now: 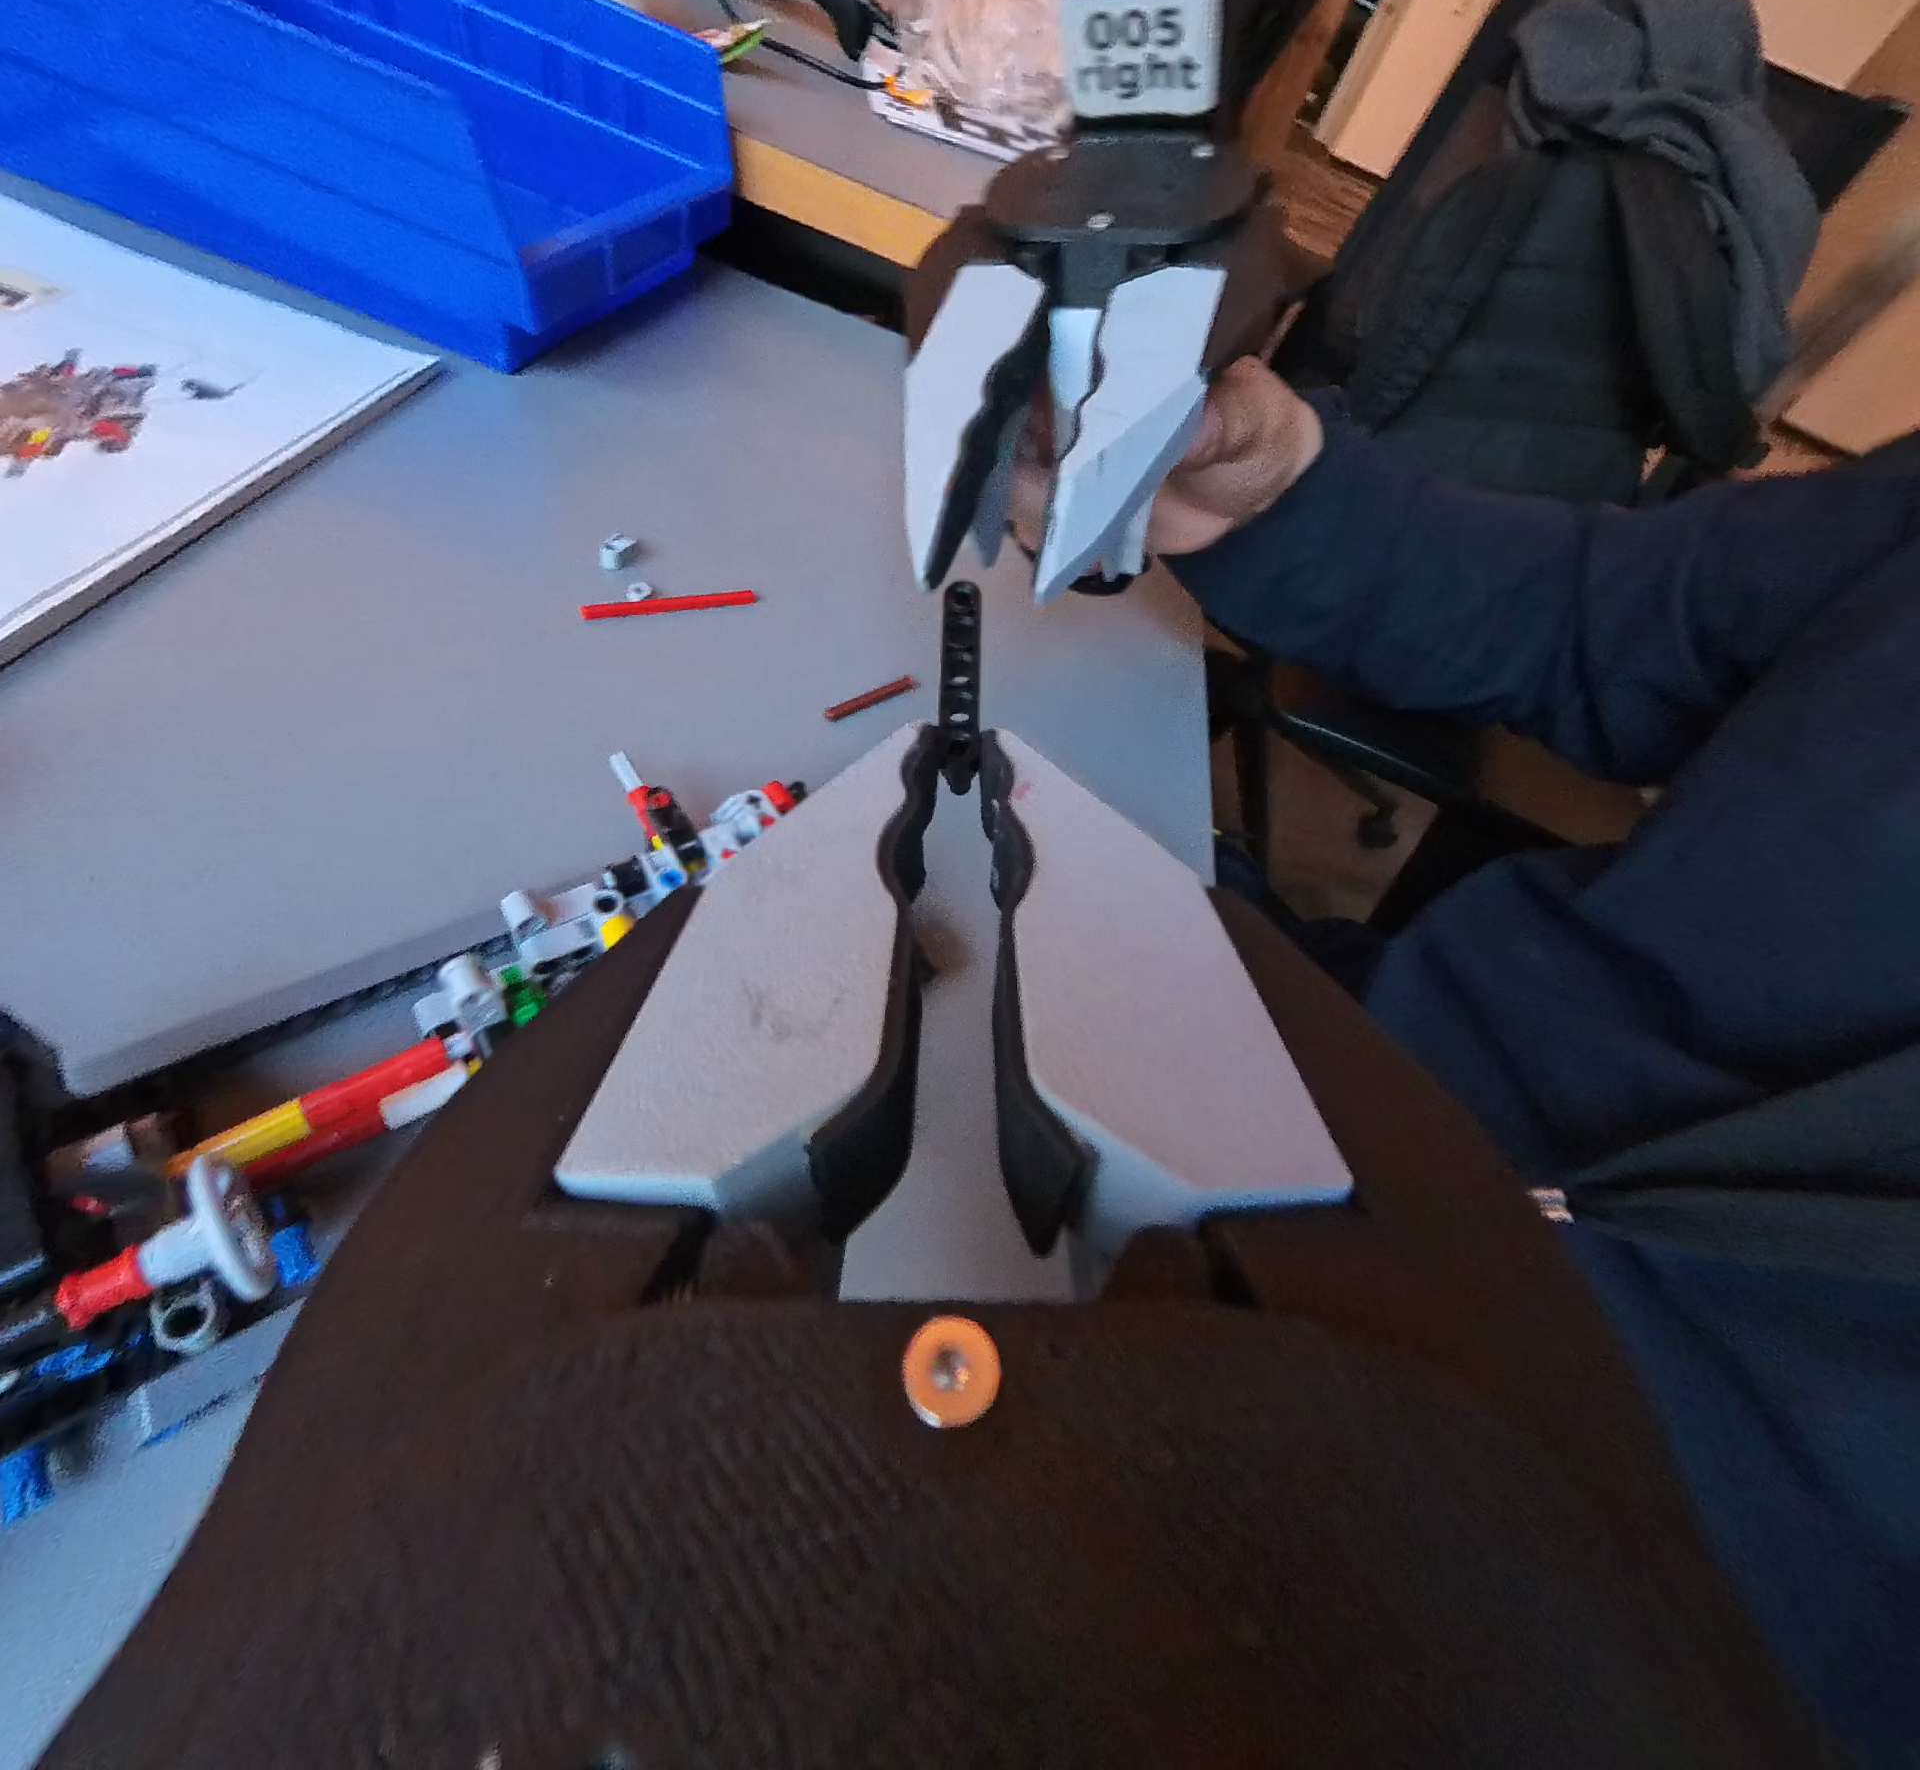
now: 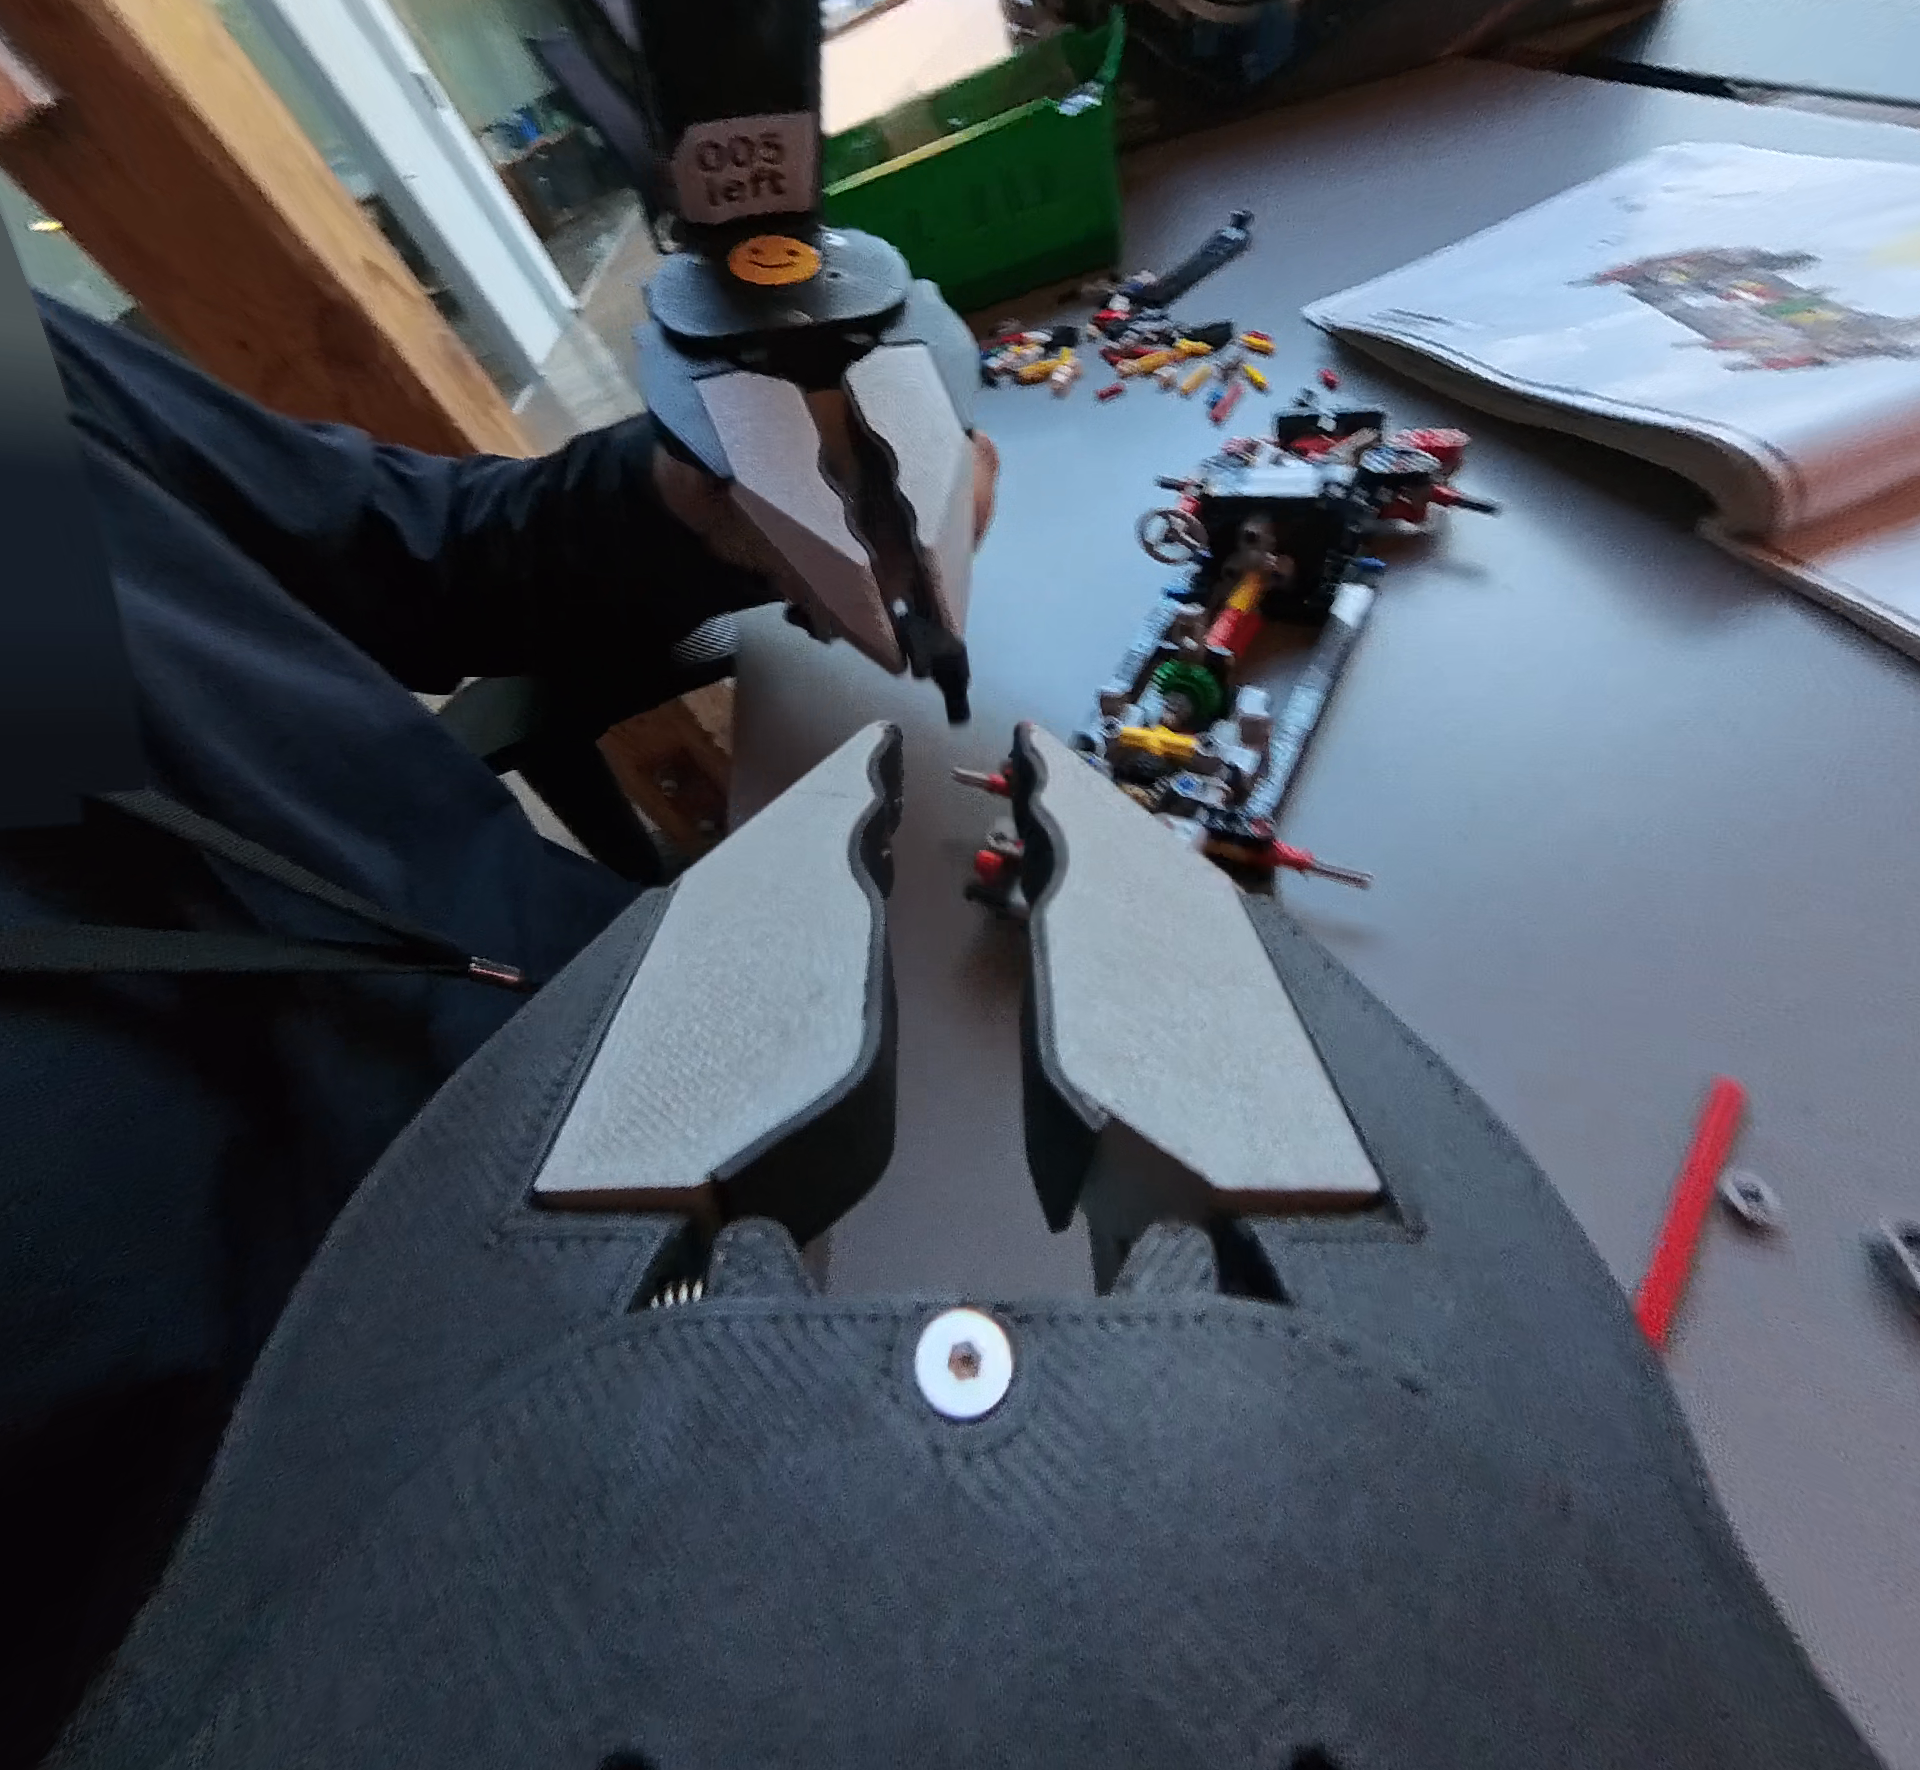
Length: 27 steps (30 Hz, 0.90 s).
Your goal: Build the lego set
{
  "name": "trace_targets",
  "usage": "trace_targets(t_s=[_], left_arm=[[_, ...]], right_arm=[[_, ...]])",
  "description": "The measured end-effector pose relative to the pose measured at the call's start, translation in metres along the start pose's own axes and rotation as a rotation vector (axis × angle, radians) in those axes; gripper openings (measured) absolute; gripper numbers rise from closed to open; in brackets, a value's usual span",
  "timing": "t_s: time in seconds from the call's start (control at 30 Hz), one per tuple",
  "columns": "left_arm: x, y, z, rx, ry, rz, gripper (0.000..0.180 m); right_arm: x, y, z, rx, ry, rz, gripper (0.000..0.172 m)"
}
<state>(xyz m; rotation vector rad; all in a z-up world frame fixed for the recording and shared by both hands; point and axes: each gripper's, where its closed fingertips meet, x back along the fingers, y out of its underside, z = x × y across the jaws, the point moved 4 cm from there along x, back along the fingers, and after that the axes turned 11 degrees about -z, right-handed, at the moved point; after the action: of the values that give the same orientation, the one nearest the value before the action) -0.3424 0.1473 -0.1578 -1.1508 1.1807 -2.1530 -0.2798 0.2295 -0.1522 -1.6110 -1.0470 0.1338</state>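
Fingertips of the left gripper (image 1: pixel 958 749) pinch 1 end of a black perforated beam (image 1: pixel 960 655) above the grey table (image 1: pixel 416 733), its free end just short of the empty, parted right gripper (image 1: pixel 982 577).

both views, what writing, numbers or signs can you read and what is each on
I won't copy wording; what bears it:
white label on the right claw body: short print, legible
grey label on the left claw body: short print, legible
orange smiley sticker under it: a face, no words
booklet: print too blurred to read
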Motion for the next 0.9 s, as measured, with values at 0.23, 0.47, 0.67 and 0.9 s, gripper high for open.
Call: trace_targets(t_s=[0.23,0.47,0.67,0.9], left_arm=[[0.002,0.01,-0.024,0.173,-0.03,0.039,0.005],[-0.005,0.015,-0.028,0.217,-0.038,0.027,0.005],[-0.006,0.016,-0.027,0.27,-0.011,0.051,0.005],[-0.001,0.008,-0.034,0.581,0.242,0.268,0.005]], right_arm=[[0.041,0.062,0.024,-0.146,0.395,-0.228,0.022],[0.037,0.097,0.035,-0.177,0.525,-0.352,0.024],[0.023,0.105,0.052,-0.086,0.612,-0.438,0.005],[-0.001,0.082,0.031,-0.149,0.38,-0.253,0.001]])
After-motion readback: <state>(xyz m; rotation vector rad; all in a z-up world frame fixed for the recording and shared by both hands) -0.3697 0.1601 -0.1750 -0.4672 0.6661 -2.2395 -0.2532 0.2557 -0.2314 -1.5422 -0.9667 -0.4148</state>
